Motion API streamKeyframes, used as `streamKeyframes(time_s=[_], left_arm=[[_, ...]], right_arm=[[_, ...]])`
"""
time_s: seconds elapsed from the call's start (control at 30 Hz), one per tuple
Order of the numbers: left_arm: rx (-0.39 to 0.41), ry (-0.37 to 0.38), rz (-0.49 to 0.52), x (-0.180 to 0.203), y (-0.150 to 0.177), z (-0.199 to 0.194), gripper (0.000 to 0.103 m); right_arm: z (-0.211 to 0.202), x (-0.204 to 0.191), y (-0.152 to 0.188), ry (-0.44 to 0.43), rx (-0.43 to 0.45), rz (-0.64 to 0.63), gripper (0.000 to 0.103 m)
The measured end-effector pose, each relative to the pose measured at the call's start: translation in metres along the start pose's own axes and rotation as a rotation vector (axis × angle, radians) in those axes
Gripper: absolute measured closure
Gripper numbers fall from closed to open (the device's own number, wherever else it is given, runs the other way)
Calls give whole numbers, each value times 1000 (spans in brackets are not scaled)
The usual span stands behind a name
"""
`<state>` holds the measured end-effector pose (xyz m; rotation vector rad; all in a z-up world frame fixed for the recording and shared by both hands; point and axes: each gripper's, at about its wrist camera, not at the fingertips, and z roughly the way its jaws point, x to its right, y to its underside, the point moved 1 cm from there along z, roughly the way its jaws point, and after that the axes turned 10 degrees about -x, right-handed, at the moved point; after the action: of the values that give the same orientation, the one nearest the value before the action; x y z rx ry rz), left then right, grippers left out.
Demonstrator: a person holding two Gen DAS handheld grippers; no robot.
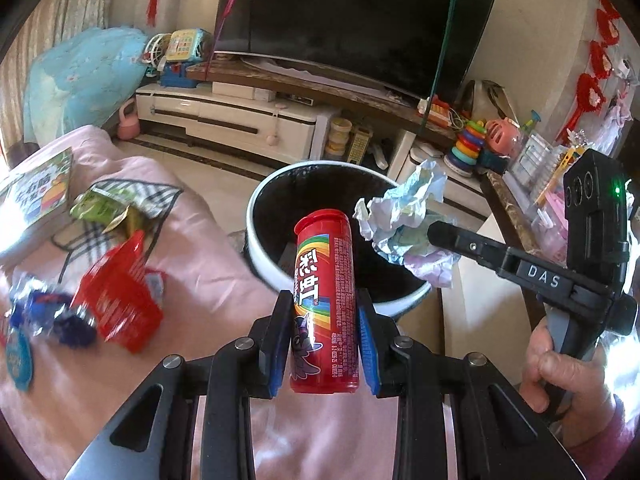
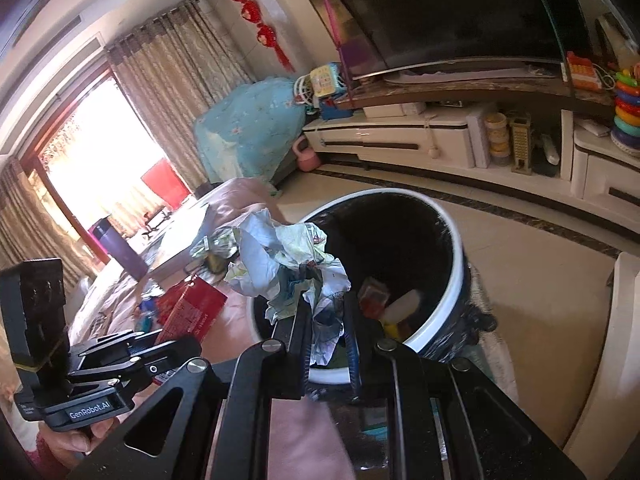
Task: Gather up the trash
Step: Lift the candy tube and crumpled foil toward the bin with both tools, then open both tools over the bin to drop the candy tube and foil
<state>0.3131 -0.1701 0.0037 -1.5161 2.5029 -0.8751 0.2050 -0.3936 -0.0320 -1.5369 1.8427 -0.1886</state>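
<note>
Two items held above the bin (image 1: 256,216): left gripper (image 1: 324,336), jaws clenched on red candy tube (image 1: 324,300); right gripper (image 2: 328,336), jaws pinching crumpled paper (image 2: 288,264). Risk: each hangs near the rim; early release drops it outside.

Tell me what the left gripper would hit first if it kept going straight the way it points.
Probably the bin. The left gripper, shut on a red candy tube, points at the bin's open black mouth, so the tube would likely enter it or catch the near white rim. Depth is hard to judge.
</note>
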Motion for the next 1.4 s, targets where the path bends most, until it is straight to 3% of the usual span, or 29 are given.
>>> streamKeyframes(time_s=[0.33,0.93,1.0,1.03,1.07,1.13,1.33,1.4], left_arm=[[-29,-16,17,12,-35,37,74],[-55,-36,1,12,-64,75,73],[-60,-48,-7,13,-64,76,65],[-58,-47,-12,13,-65,75,53],[-43,-47,-22,14,-63,72,48],[-18,-50,-41,14,-60,64,38],[35,-24,-73,11,-25,34,31],[43,-25,-76,5,-9,25,31]], right_arm=[[14,25,-22,37,-12,11,88],[38,38,-49,89,-74,-28,84],[39,38,-50,89,-80,-28,82],[40,38,-51,85,-84,-25,77],[40,38,-51,81,-88,-17,65],[37,39,-51,69,-80,-5,53],[25,35,-45,34,-42,16,35],[21,31,-42,22,-34,18,34]])
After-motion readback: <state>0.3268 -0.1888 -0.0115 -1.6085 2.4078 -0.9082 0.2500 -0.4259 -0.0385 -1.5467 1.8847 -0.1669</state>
